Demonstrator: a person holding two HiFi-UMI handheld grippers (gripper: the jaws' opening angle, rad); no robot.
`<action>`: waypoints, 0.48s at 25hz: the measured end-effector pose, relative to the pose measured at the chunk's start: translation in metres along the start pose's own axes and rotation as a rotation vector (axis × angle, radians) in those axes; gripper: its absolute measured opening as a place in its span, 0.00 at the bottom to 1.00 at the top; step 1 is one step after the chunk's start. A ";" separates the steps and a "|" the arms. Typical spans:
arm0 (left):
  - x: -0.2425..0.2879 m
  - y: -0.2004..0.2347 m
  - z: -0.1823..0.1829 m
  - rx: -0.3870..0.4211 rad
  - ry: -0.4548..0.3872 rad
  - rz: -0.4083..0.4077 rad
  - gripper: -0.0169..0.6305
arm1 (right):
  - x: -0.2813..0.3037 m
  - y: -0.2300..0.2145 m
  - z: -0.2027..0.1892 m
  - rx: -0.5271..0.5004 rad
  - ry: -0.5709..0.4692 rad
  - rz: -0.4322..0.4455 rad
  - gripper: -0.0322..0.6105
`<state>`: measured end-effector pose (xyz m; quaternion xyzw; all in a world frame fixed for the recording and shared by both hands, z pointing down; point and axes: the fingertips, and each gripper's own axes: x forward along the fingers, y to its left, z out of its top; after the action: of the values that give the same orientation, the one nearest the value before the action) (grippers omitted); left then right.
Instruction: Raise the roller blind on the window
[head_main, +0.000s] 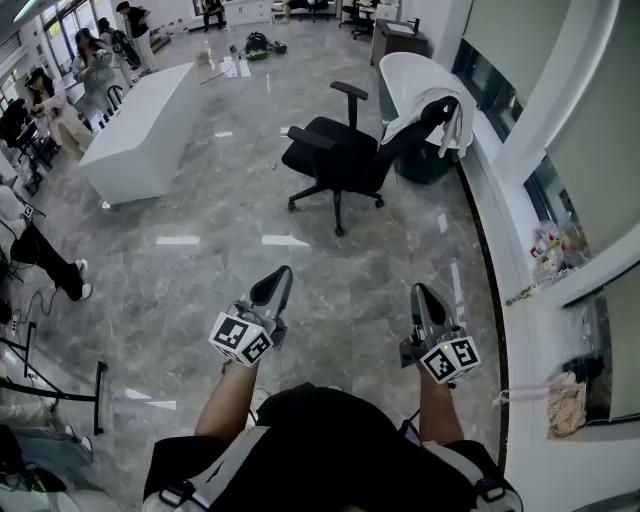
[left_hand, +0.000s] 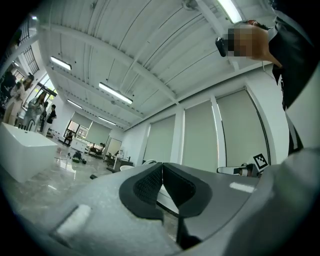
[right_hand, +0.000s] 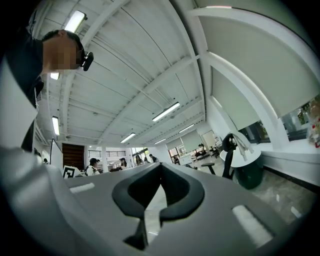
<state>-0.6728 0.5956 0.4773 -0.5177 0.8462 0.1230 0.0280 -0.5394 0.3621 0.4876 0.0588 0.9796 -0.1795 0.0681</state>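
jaws together; roller blind (left_hand: 200, 135) vertical (lowered)

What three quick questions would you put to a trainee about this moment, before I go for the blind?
1. True or false: the left gripper is closed on the cord of the roller blind.
2. What hangs over the back of the black office chair? A) a white cloth B) a red bag C) nothing
3. Fill in: in the head view, the window with the roller blind runs along the person's ____ side.

Key:
1. False. The left gripper and the right gripper are both shut on nothing, out over the floor.
2. A
3. right
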 end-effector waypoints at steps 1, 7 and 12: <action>0.009 -0.009 -0.003 -0.007 0.004 -0.016 0.03 | -0.009 -0.008 0.005 -0.002 -0.004 -0.016 0.05; 0.068 -0.069 -0.028 -0.034 0.046 -0.154 0.03 | -0.071 -0.069 0.021 0.021 -0.050 -0.161 0.05; 0.112 -0.110 -0.047 -0.049 0.093 -0.268 0.03 | -0.119 -0.108 0.033 0.043 -0.100 -0.294 0.05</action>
<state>-0.6231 0.4396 0.4832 -0.6315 0.7668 0.1150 -0.0076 -0.4339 0.2395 0.5125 -0.0930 0.9689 -0.2114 0.0886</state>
